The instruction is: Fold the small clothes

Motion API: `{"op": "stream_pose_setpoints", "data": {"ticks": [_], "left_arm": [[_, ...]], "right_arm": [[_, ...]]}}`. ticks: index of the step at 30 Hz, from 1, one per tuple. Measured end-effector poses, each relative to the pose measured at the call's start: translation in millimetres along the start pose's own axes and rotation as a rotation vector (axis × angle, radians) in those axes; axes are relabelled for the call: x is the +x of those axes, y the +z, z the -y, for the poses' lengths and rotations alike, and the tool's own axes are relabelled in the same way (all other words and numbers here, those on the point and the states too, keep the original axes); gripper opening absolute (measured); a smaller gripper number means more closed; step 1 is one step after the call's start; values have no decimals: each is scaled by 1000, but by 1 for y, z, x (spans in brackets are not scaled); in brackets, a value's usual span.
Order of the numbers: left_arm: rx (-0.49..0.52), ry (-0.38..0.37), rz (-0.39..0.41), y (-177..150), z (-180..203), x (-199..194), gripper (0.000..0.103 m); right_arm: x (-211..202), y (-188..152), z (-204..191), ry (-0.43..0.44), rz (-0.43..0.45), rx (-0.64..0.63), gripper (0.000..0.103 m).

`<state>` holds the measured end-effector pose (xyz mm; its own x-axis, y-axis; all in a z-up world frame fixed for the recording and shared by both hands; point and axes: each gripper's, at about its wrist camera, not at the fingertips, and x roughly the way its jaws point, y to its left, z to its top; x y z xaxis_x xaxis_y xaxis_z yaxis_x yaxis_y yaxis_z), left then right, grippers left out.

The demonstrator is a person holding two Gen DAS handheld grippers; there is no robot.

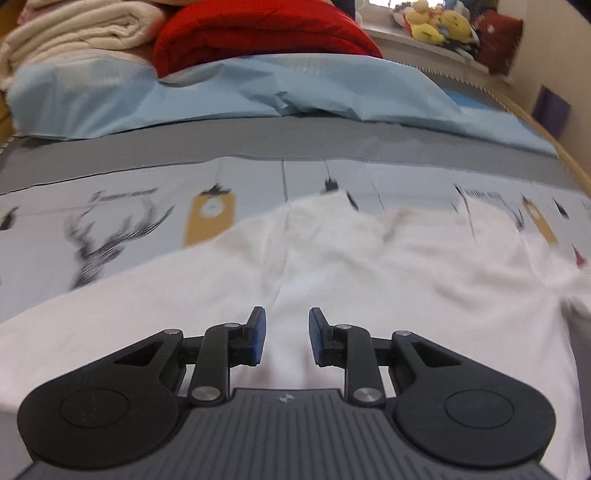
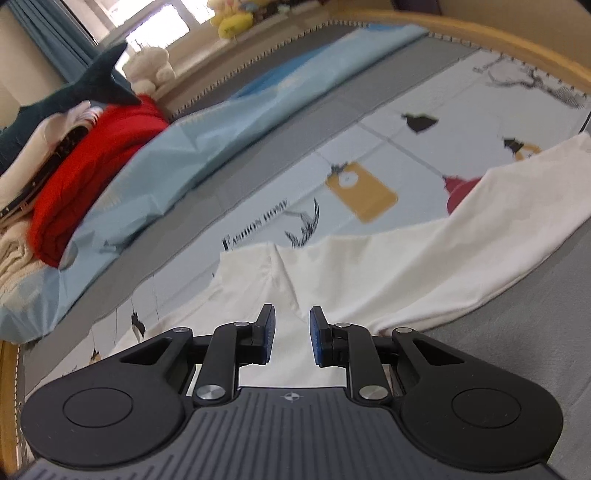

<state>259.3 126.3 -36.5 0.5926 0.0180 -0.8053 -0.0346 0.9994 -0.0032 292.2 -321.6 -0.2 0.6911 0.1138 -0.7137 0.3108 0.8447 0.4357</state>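
A white garment (image 1: 351,266) lies spread on the bed, over a pale printed sheet (image 1: 147,210) with deer heads, hanging tags and lettering. In the right wrist view the same white garment (image 2: 388,273) shows a long sleeve running out toward the right, where it crosses from the print onto the grey mattress cover (image 2: 517,354). Its cloth is creased, with a fold line running down the middle toward the camera.

The left hand-held gripper (image 1: 287,338) hangs just above the garment with its blue-padded fingers parted and nothing between them. The right hand-held gripper (image 2: 291,338) is likewise spread apart and empty, over the garment near where the sleeve meets the body.

Beyond the printed sheet runs a grey band, then a rumpled light-blue sheet (image 1: 258,92). Behind that sit a folded red blanket (image 1: 266,37) and a rolled cream blanket (image 1: 74,33). A dark plush shark (image 2: 74,96) lies on the pile in the right wrist view. Yellow plush toys (image 1: 439,22) crowd the window ledge, and a wooden bed frame (image 2: 480,26) curves round the edge.
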Motion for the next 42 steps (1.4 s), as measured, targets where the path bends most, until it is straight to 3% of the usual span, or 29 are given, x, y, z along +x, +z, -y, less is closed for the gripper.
{"op": "stream_pose_setpoints", "data": {"ticks": [4,8,11,16,18,20,22,26,30,33,36,39,40,41,42], "left_arm": [[7,-30,0,-46,-4,-70,28],[-56,-77,-1,-98,-6,-118,28],[-59,-103,-27,-134,-5,-132,28],[-192,-114,-168,-176,-24,-116,28],[-231,-123,-234,-189,-30,-106,28],[-243,-82,-282,-198,-34,-99,28],[-244,-59,-304,-203,-38,-96,29],[-289,-74,-321,-212,-51,-97,31],[-328,-52,-352,-218,-62,-94,33],[-325,-49,-390,-223,-62,-91,33],[-273,-35,-433,-230,-53,-88,33],[-221,-27,-436,-235,-44,-89,32],[-216,-25,-433,-235,-44,-90,30],[-211,-22,-428,-236,-43,-91,18],[-200,-25,-424,-235,-42,-92,12]], "right_arm": [[-38,-1,4,43,80,-13,21],[-86,-17,18,61,165,-66,21],[-111,-39,37,63,133,-82,21],[-141,-100,83,42,7,-128,21],[-143,-128,103,-18,-50,-138,21],[-139,-146,120,-52,-121,-93,23],[-134,-158,129,-26,-142,-107,23],[-115,-193,146,-150,-183,-196,24],[-107,-202,157,-118,-237,-116,24],[-106,-210,147,-96,-260,-153,28],[-99,-218,141,-125,-319,-180,30],[-103,-221,137,-145,-298,-192,30],[-104,-222,136,-143,-299,-190,29],[-105,-222,136,-137,-302,-191,14],[-106,-222,136,-132,-296,-187,6]]}}
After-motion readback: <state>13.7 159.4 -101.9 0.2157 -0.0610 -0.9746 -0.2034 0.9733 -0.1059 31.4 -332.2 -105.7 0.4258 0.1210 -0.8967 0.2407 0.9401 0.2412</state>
